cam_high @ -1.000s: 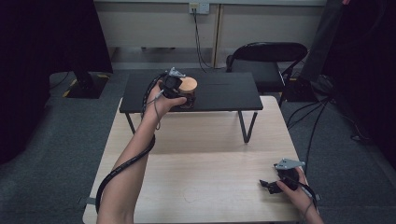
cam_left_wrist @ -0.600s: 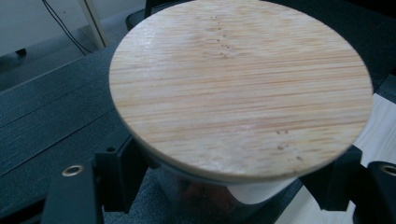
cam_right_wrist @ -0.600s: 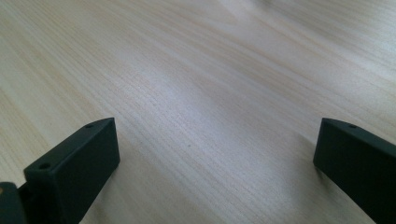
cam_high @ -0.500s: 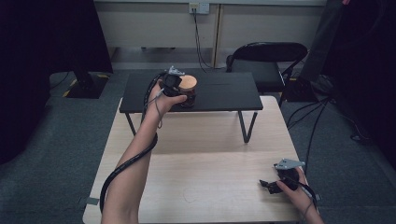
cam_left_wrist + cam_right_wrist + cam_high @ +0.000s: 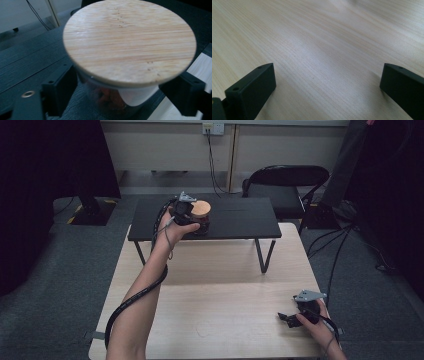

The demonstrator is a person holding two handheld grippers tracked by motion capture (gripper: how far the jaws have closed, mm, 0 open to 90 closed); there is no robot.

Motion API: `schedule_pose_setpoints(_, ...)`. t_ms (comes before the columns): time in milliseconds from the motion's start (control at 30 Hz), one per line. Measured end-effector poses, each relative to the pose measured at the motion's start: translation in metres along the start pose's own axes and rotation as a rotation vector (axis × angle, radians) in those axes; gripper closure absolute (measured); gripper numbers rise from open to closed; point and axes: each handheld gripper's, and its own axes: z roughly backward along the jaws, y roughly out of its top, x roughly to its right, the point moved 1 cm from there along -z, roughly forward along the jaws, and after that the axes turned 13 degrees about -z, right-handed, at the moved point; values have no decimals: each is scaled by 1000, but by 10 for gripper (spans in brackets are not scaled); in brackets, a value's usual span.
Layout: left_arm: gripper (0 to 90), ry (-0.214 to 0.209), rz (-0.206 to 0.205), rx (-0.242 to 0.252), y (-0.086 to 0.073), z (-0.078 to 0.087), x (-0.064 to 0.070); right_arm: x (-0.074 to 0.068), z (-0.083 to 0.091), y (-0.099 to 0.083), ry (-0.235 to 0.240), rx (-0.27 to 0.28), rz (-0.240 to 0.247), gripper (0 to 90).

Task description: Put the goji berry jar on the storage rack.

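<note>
one jar [image 5: 201, 217] takes the attention here: a round glass body with a flat, pale bamboo lid [image 5: 130, 40] whose straight grain runs in fine lines across the disc, with a few small dark flecks. the lid sits slightly wider than the glass below it. in the left gripper view a white collar or seal [image 5: 136, 96] shows under the lid's edge, and something reddish and blurred lies inside the glass; what it is cannot be told. the jar stands on the dark low bench [image 5: 240, 222] that is set across the far end of the light wooden table [image 5: 220, 285], toward the bench's left half.

the left gripper [image 5: 186, 215] is up at the jar, its two black jaws set one on each side of the glass body beneath the lid. whether the jaws press on the glass or only flank it cannot be told, since the lid hides the meeting points.

the right gripper [image 5: 292, 317] rests low at the near right corner of the table, well apart from the jar. its jaws stand spread wide over bare wood, pinching nothing.
</note>
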Motion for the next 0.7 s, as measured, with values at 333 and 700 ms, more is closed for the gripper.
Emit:
schedule_pose_setpoints(333,5,-11,-35,40,-23,38,17,0,0,0,0,0,0,0)
schedule_pose_setpoints(700,3,-89,-74,59,-65,65,34,0,0,0,0,0,0,0)
